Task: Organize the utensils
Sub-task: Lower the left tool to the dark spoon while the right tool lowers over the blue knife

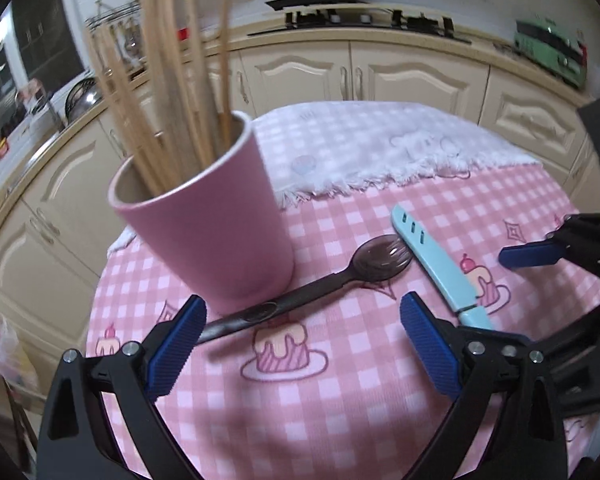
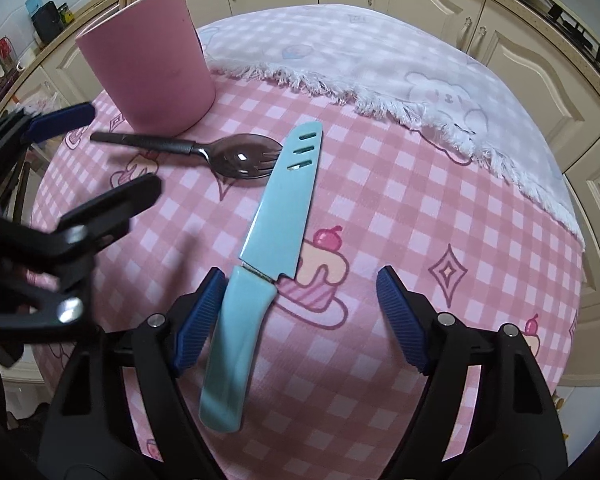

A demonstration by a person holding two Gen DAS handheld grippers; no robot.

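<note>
- The left gripper [image 1: 300,332] is wide open and holds nothing. Its blue pads [image 1: 176,344] sit on each side of a bare bit of cloth, low over the table.
- The right gripper [image 2: 300,316] is wide open too. It holds nothing.
- A pink cup [image 1: 204,216] stands up on the pink checked tablecloth [image 1: 340,400]. It is full of long wooden chopsticks [image 1: 172,92] that stick up out of the top.
- A dark spork [image 1: 312,284] lies flat on the cloth, just beside the bottom of the cup. Its handle end points at the left gripper's left pad and looks very near it. I cannot tell if they touch.
- A light blue knife [image 2: 268,216] lies flat on the cloth. Its blade is in a blue cover with three little slots. The tip of the cover is right next to the spork's prongs.
- The knife's handle [image 2: 236,344] lies between the right gripper's pads, close to the left pad [image 2: 200,320]. The pads are not squeezing it.
- A white fluffy towel [image 2: 420,80] with a bear on it lies over the far side of the table.
- Cream kitchen cupboards [image 1: 400,76] stand behind the table.
</note>
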